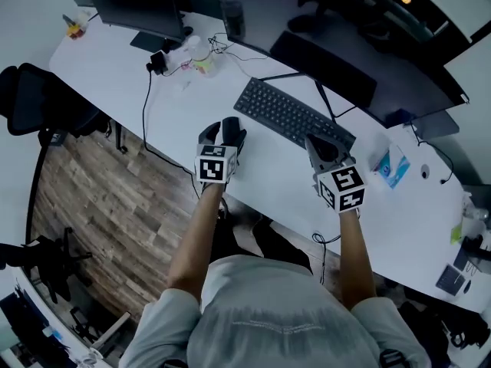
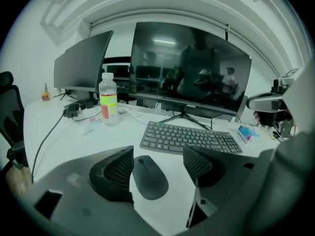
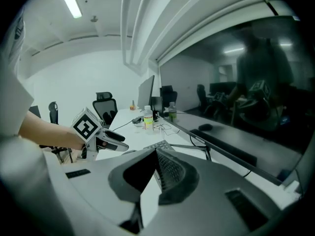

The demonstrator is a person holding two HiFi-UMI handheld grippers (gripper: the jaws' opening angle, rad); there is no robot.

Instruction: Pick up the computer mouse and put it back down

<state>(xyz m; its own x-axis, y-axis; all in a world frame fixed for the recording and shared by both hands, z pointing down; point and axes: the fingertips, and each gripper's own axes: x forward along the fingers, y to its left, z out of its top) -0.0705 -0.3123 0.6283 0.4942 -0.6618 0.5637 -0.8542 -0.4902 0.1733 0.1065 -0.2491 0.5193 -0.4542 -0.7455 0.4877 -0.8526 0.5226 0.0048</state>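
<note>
Fingers [image 2: 115, 173] of left gripper [image 2: 158, 162] apart, black mouse [image 2: 150, 178] between them, not gripped, on white surface [image 2: 64, 136] just in front of keyboard [image 2: 189, 137]. Bottle [image 2: 108, 100] left of keyboard, big monitor [image 2: 189, 68] behind keyboard.

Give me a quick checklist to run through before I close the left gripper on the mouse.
1. Left gripper jaws apart: ok.
2. Computer mouse between them: ok, flat on the desk, nearer the jaw at the left of the left gripper view.
3. Jaws low enough to meet the mouse's sides: cannot tell.
4. Keyboard out of the jaws' way: ok, it lies beyond the mouse, apart from it.
5. Right gripper out of the way: ok, by the keyboard's right end, jaws together with nothing in them.
</note>
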